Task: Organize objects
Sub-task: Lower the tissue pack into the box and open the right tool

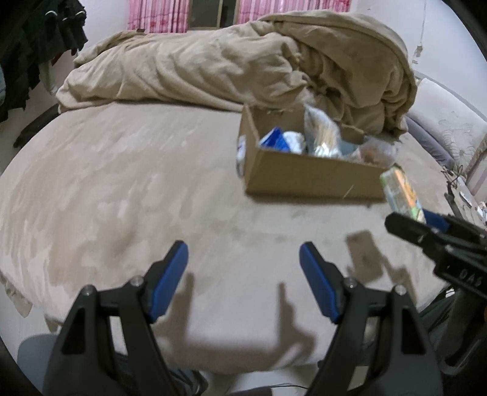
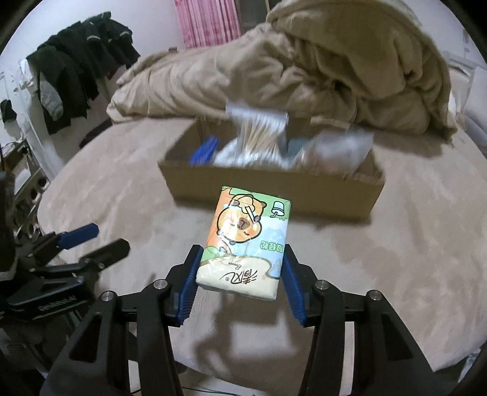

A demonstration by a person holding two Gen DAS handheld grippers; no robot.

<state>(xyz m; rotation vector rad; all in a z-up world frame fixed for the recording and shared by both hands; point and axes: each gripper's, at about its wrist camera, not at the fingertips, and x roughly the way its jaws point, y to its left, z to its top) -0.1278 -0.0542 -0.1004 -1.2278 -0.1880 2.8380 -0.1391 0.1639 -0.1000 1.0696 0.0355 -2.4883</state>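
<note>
— Between the blue pads of the right gripper [image 2: 240,283], what is that?

— A tissue pack [image 2: 243,240], clamped at its near end, its far end pointing toward the cardboard box [image 2: 274,195]. It hangs above the beige bedcover [image 2: 411,243], just short of the box's near wall.

— Any writing on it?

— Yes. A cartoon capybara on orange and green, green Chinese characters beside it, larger brown characters on the cream band near the pads, and a small script word that looks like "Breeze", though I cannot be sure.

— And the box?

— Open-topped, resting on the bedcover. Inside are a blue packet [image 2: 204,152], a clear bag of cotton swabs [image 2: 258,131] standing up, and other clear wrappers, all blurred.

— The other tool?

— The left gripper [image 1: 243,274] hovers over bare bedcover with its jaws spread wide and nothing between them. Seen from its camera, the box [image 1: 304,176] lies ahead to the right, the pack [image 1: 401,192] just beside the box's near right corner.

— Beyond that?

— A crumpled tan duvet [image 1: 243,61] behind the box, pink curtains [image 1: 158,15] farther back, dark clothes [image 2: 76,67] hanging at the left.
</note>
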